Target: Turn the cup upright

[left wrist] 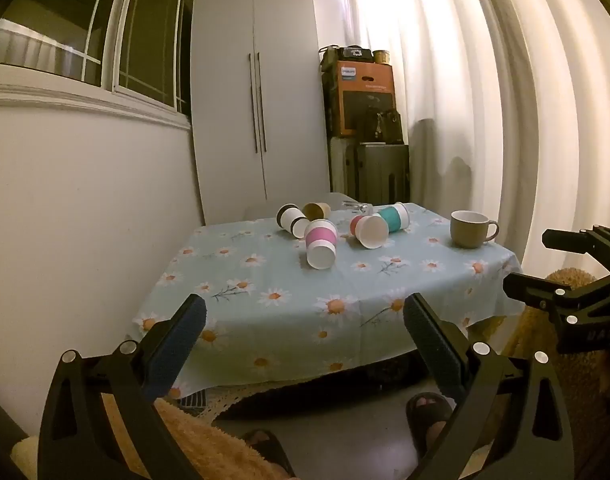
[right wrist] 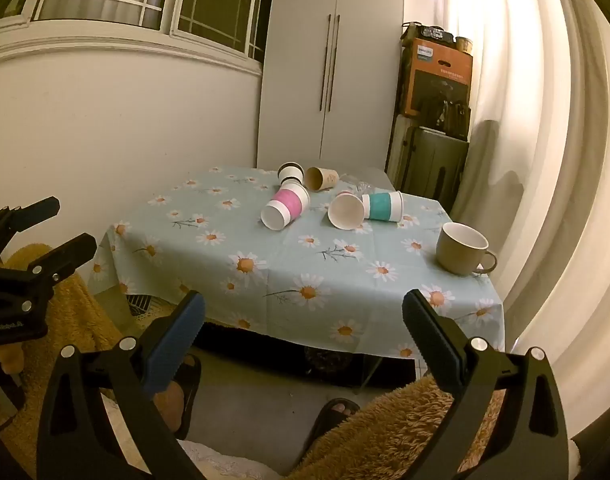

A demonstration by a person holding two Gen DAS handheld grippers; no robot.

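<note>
Several paper cups lie on their sides on the daisy tablecloth: a pink-banded cup (left wrist: 321, 245) (right wrist: 285, 208), a red-banded cup (left wrist: 369, 230) (right wrist: 346, 210), a teal-banded cup (left wrist: 394, 217) (right wrist: 383, 207), a black-banded cup (left wrist: 291, 218) (right wrist: 290, 172) and a brown cup (left wrist: 316, 211) (right wrist: 321, 178). A beige mug (left wrist: 471, 229) (right wrist: 463, 249) stands upright at the right. My left gripper (left wrist: 305, 320) is open and empty, held short of the table's front edge. My right gripper (right wrist: 303, 316) is open and empty too, also short of the front edge.
The table (left wrist: 265, 320) stands against a white wall on the left, with a white cabinet (left wrist: 261, 100) behind. Stacked boxes and a suitcase (left wrist: 369, 120) stand at the back right, beside curtains (left wrist: 505, 100). Sandalled feet (left wrist: 429, 408) and a fluffy yellow cover (right wrist: 385, 420) are below.
</note>
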